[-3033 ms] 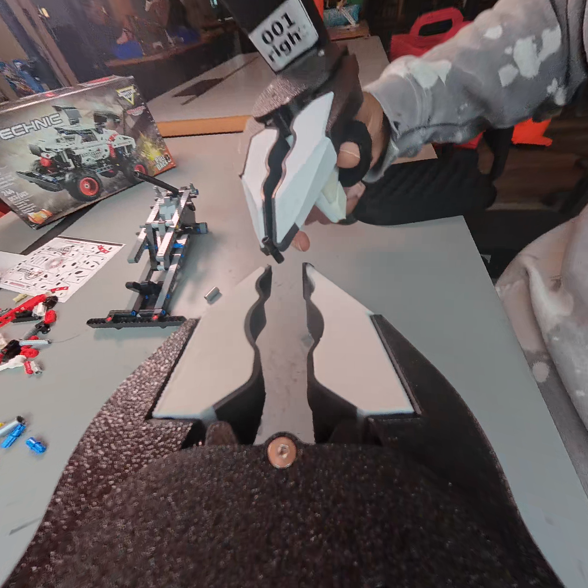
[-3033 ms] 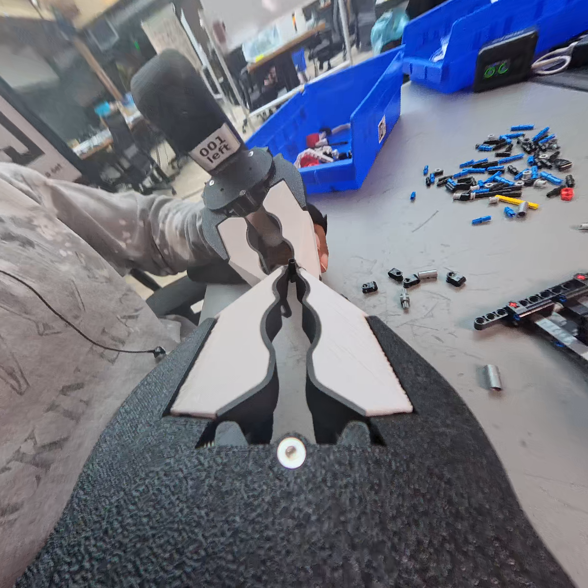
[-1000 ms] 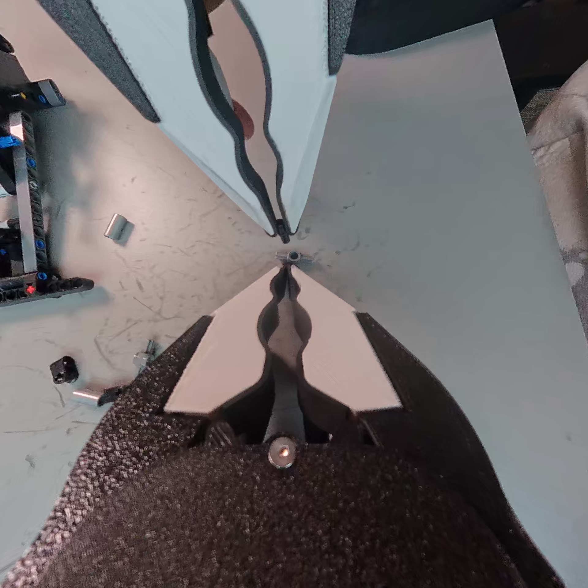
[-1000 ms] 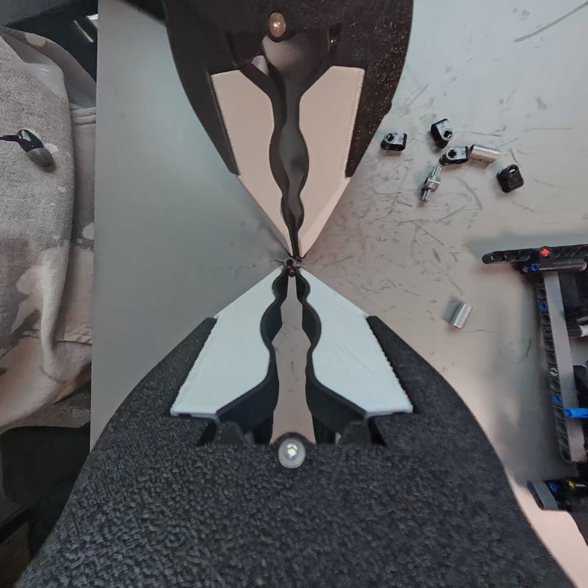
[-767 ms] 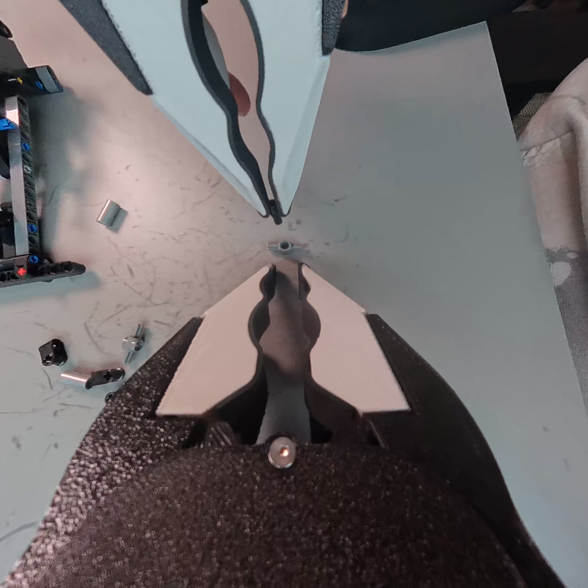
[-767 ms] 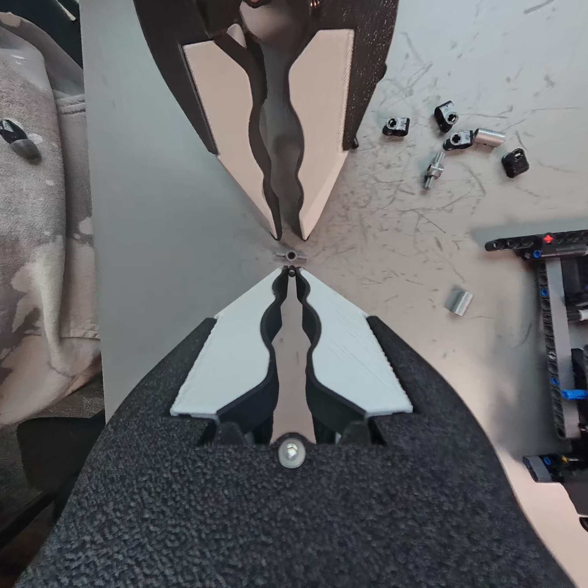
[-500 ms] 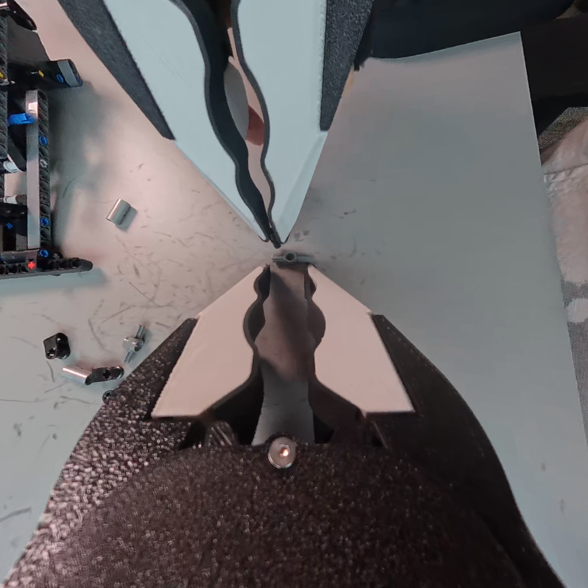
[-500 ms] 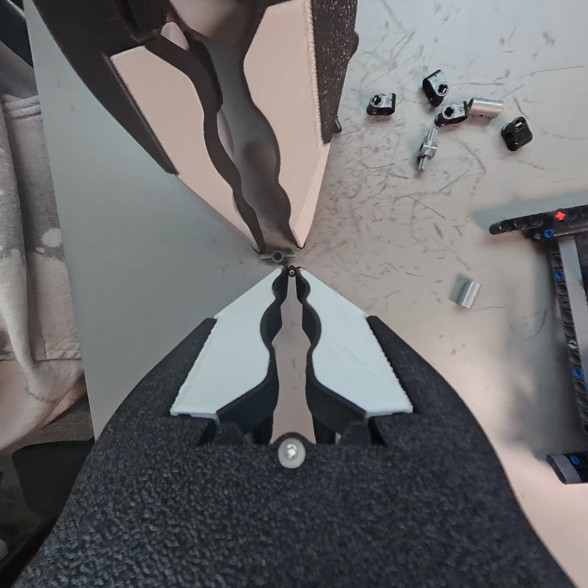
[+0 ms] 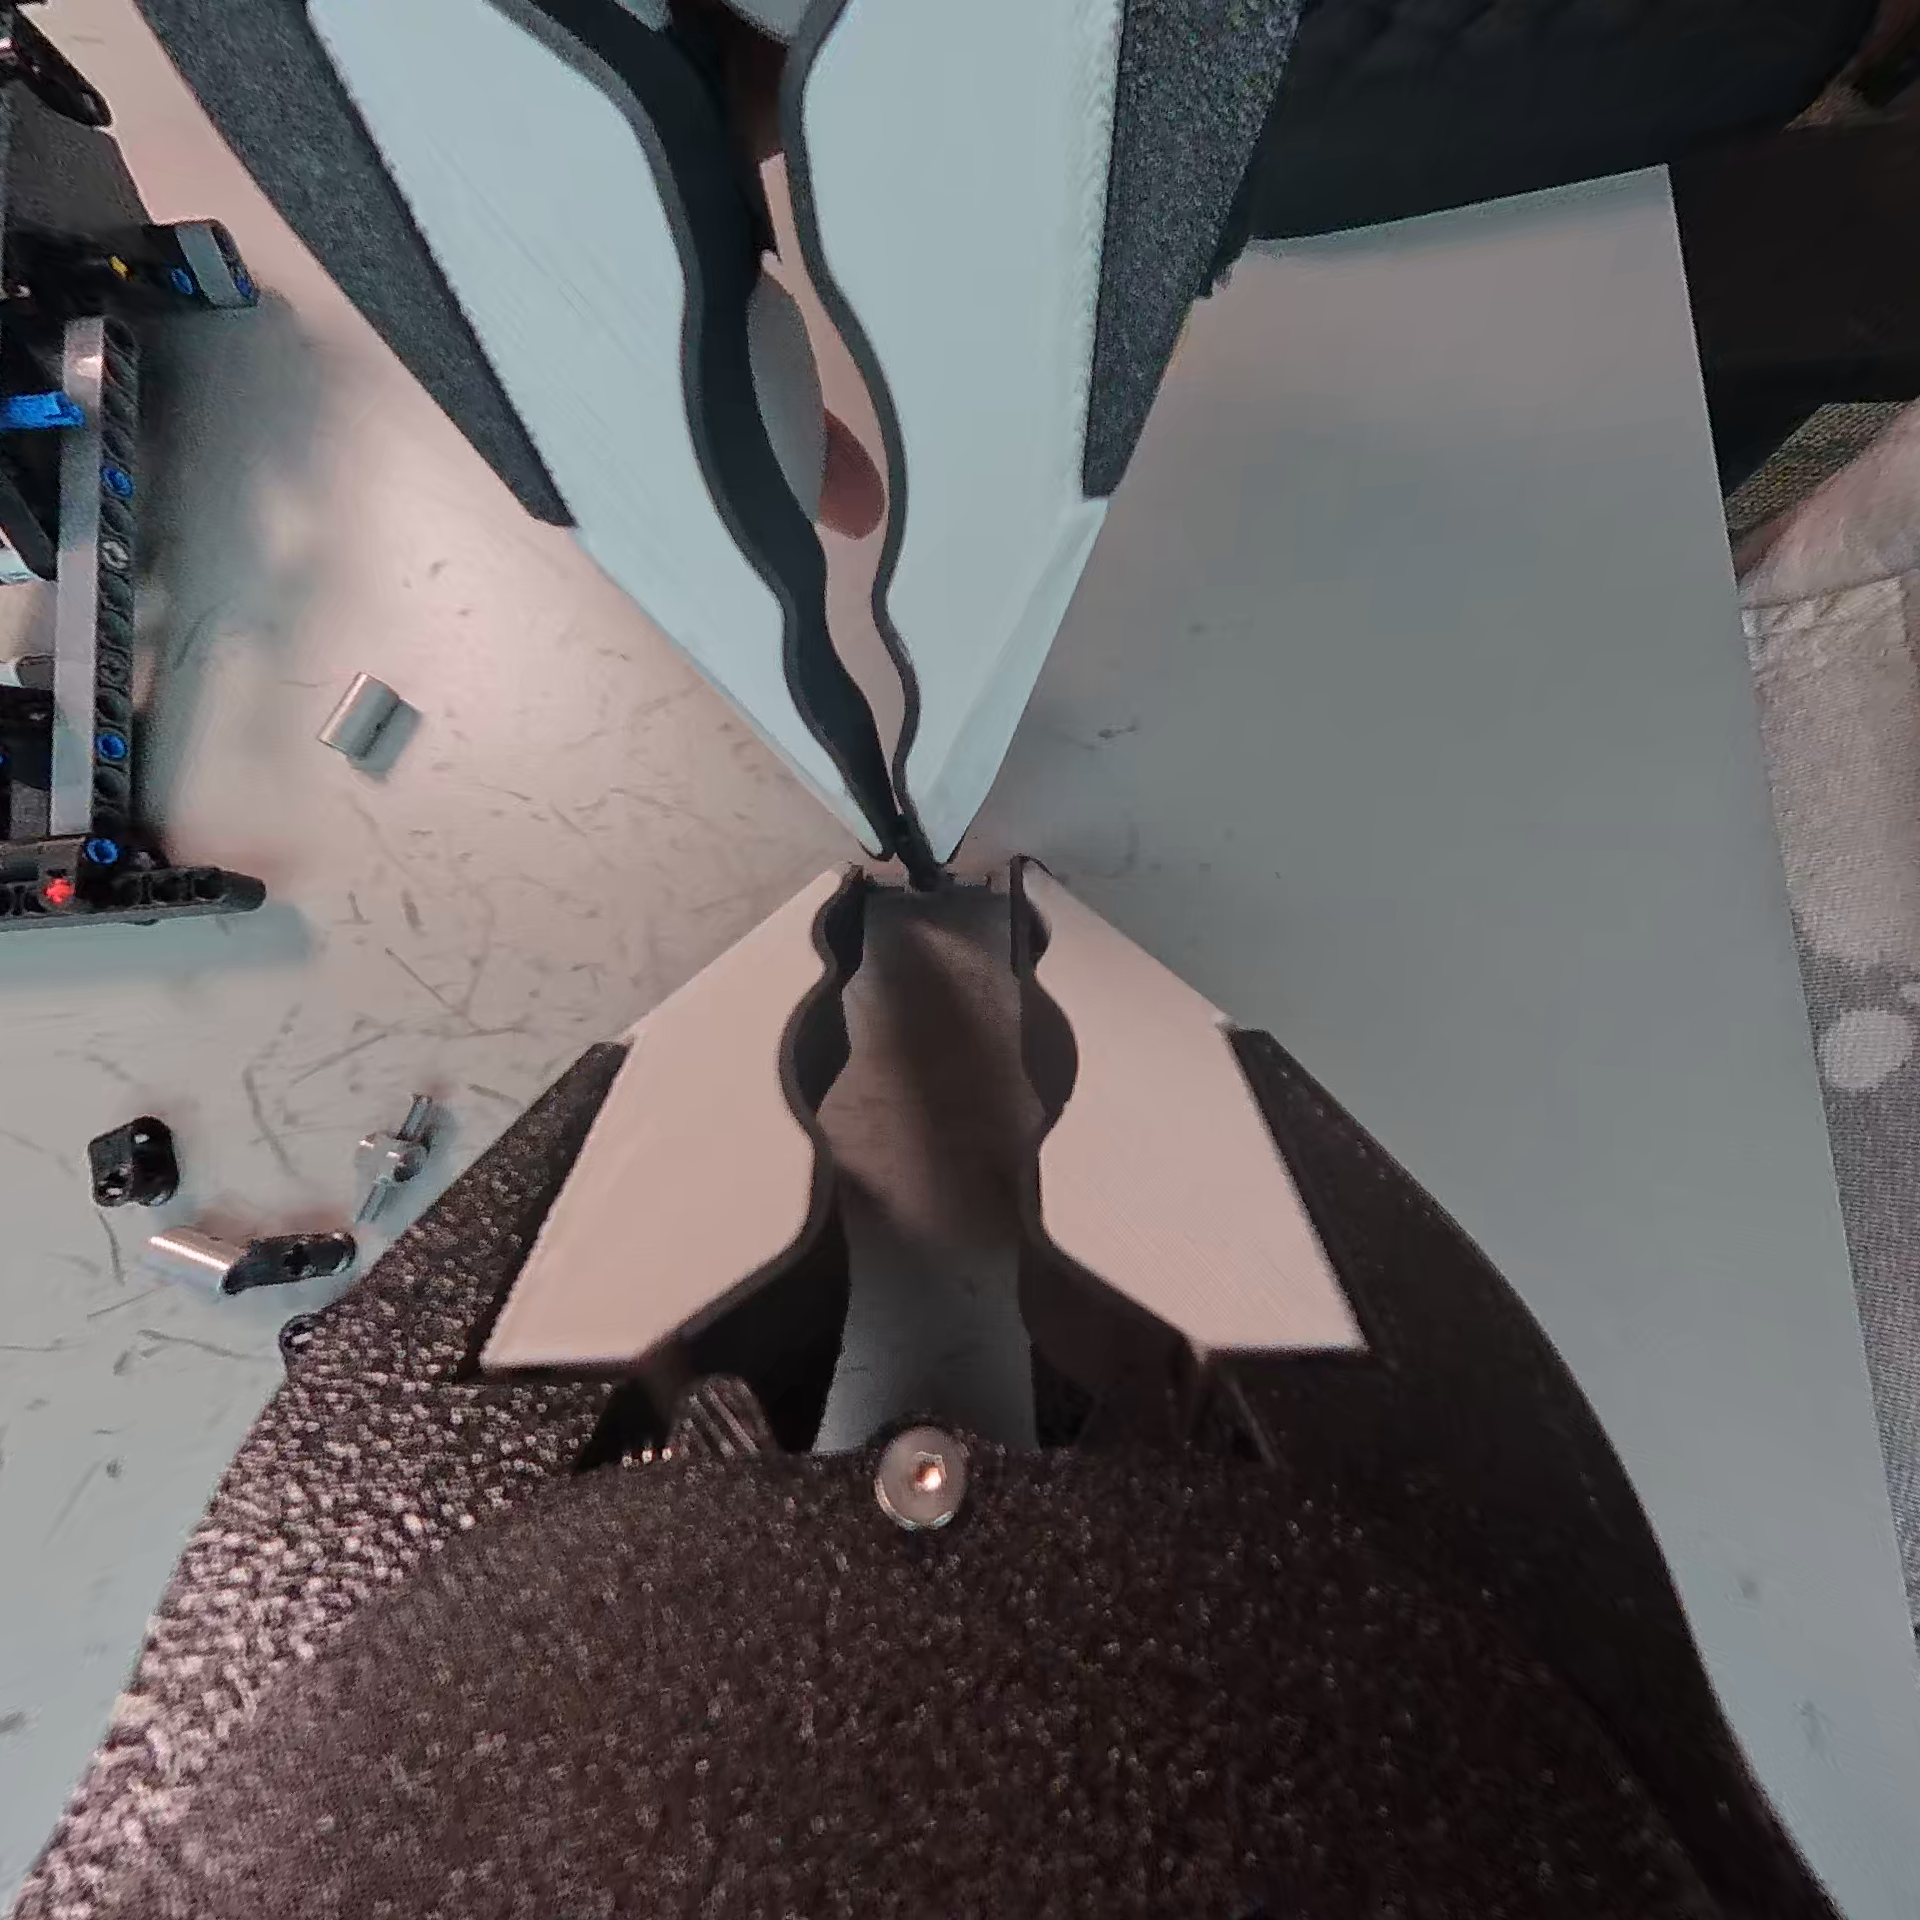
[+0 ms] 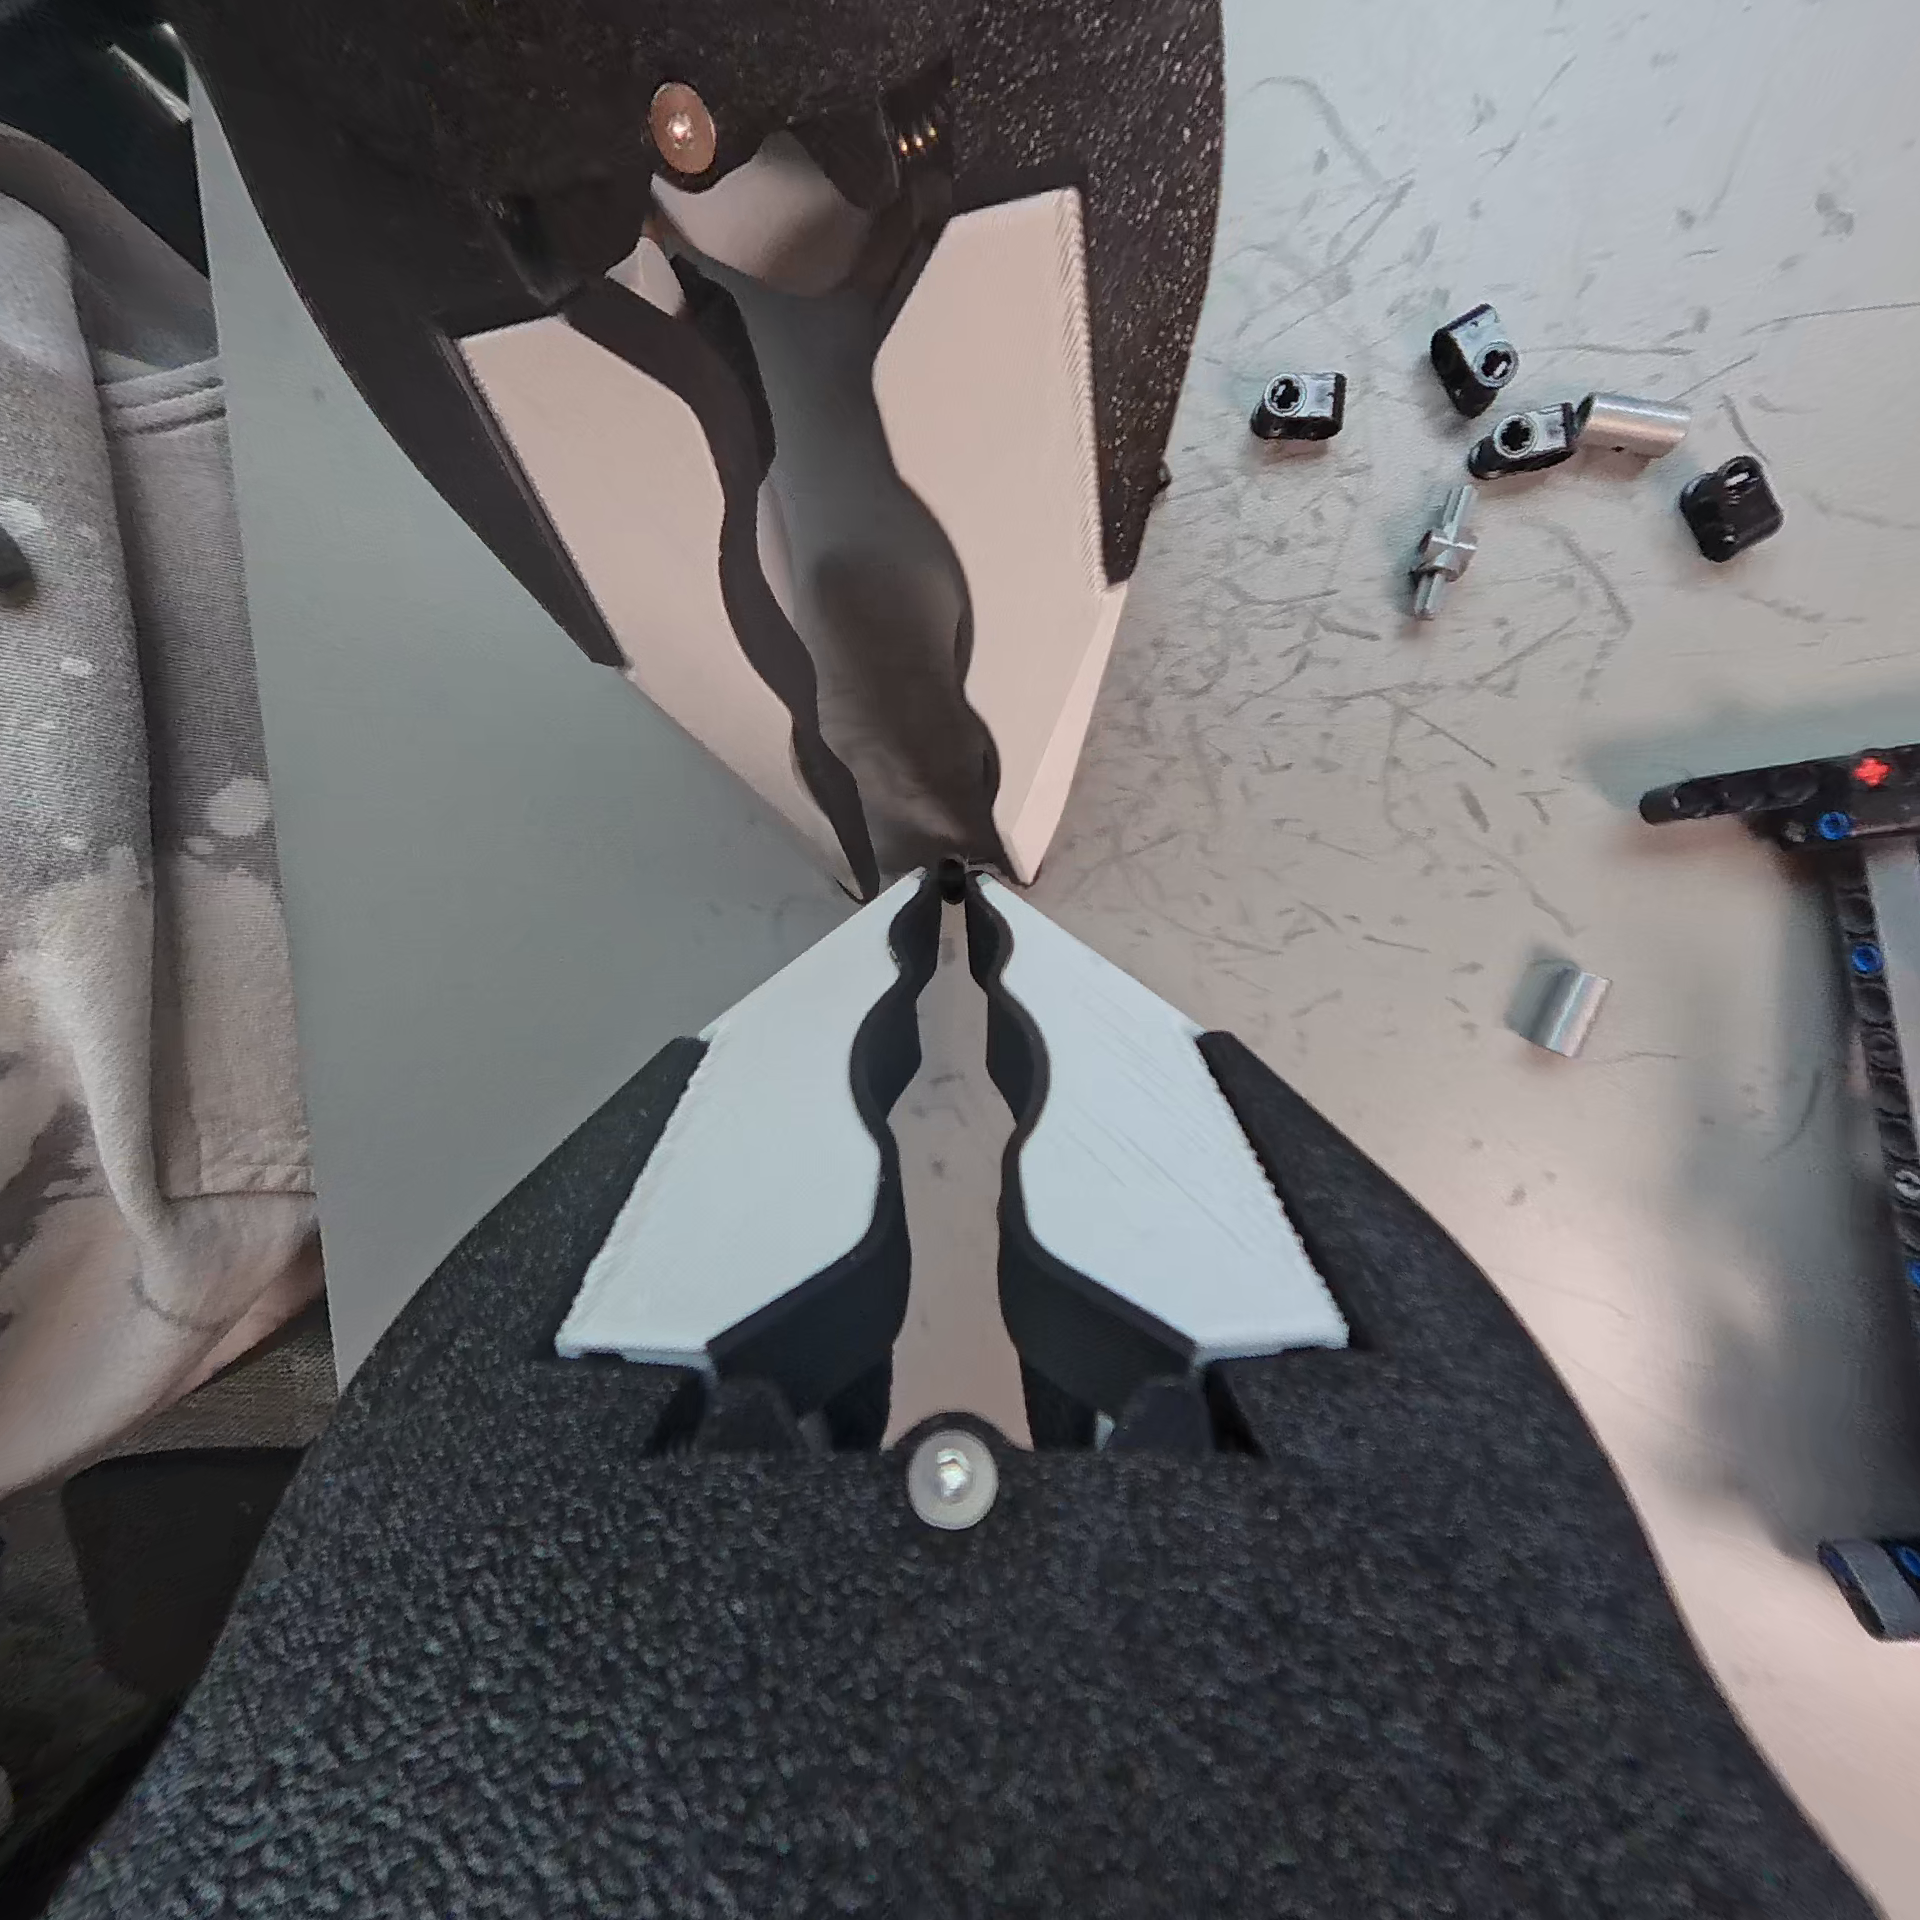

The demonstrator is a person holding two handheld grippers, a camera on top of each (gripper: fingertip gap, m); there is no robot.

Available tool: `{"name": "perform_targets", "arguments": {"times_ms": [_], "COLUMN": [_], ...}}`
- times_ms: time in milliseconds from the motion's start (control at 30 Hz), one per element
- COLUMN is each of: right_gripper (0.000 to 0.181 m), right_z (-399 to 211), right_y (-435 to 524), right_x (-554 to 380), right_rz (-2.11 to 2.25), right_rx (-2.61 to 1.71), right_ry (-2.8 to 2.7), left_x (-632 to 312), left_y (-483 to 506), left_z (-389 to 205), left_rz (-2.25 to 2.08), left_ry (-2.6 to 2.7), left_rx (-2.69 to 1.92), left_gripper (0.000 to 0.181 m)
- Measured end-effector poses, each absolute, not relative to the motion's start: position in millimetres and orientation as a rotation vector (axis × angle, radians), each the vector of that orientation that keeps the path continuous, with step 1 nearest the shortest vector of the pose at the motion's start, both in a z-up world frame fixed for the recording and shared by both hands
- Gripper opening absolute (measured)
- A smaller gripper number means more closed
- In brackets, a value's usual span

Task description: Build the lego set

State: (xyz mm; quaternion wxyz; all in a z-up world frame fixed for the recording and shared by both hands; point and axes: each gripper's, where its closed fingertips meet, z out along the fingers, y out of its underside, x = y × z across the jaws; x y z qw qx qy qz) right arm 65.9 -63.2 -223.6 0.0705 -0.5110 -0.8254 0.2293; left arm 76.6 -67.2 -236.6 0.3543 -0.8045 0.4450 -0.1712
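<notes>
On the scratched grey tabletop (image 9: 520, 831), the left tongs (image 9: 935, 883) stand apart around a small grey cross-shaped lego connector (image 9: 961, 883); the right tongs (image 10: 948, 899), clamped on a thin black pin (image 10: 950, 871), point it at the connector's hole, probably for insertion.

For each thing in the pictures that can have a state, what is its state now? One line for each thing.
left gripper: open, tips wide apart at the table.
right gripper: shut on small black pin.
small black pin: held at the right gripper's tips, pointing at the left gripper.
lego frame: partly built, lying flat on the table.
grey sleeve: loose, lying on its side.
black connectors: loose, scattered.
</notes>
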Motion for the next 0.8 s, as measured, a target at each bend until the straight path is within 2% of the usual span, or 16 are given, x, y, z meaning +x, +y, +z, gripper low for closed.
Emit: {"name": "perform_targets", "arguments": {"times_ms": [333, 500, 667, 800], "right_gripper": [0.004, 0.004, 0.004, 0.004], "right_z": [-224.2, -221.7, -221.5, -223.0], "right_y": [-69.3, -69.5, -70.3, -70.1], "right_x": [64.4, 63.9, 63.7, 63.8], "right_rz": [0.674, 0.71, 0.715, 0.704], "right_rx": [-1.52, -1.53, -1.524, -1.523], "right_ry": [-2.523, -2.508, -2.512, -2.525], "left_x": [77.5, 71.3, 66.8, 69.9], "left_y": [-68.8, -73.6, -79.7, -82.5], "left_z": [-236.8, -235.0, -228.7, -233.0], "left_rz": [-0.446, -0.425, -0.444, -0.429], "left_ry": [1.15, 1.171, 1.092, 1.045], "left_rx": [-2.082, -2.065, -2.118, -2.161], "left_gripper": [0.026, 0.034, 0.022, 0.021]}}
